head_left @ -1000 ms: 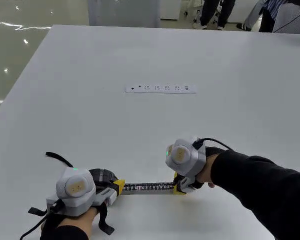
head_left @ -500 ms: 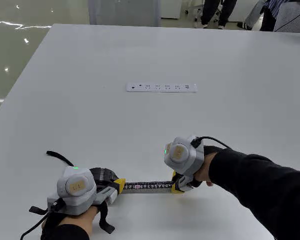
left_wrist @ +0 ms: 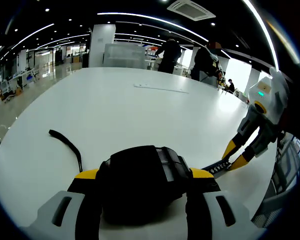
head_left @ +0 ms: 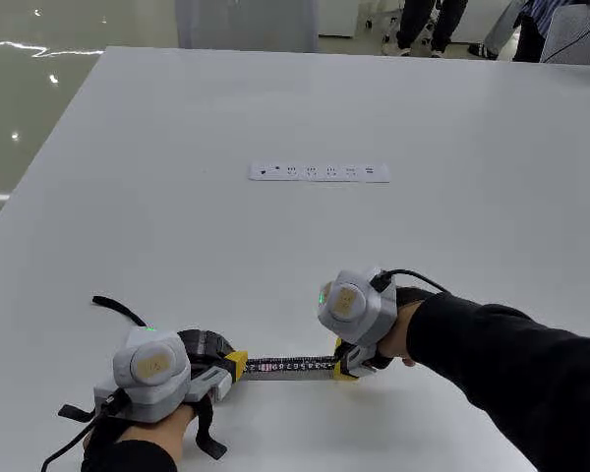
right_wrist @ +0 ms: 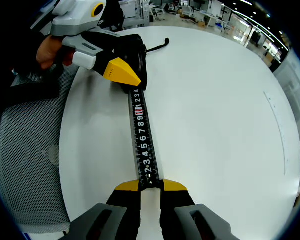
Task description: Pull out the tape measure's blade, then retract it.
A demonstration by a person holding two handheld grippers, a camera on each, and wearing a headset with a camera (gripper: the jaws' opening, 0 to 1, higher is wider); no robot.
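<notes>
Clamping the black tape measure (right_wrist: 135, 55) on the table (head_left: 374, 118) near its front edge, the left gripper (left_wrist: 145, 175) faced the right gripper (right_wrist: 151, 186), whose jaws were pinched on the tip of the short, drawn-out blade (right_wrist: 142, 135). Moving that tip straight, level and slowly seemed best, so the blade neither twisted nor snapped back.

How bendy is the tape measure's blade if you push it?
Probably springy rather than floppy: the blade runs straight from the case to the right gripper. It looks thin and narrow, so a sideways push would likely buckle it. It is probably light.
</notes>
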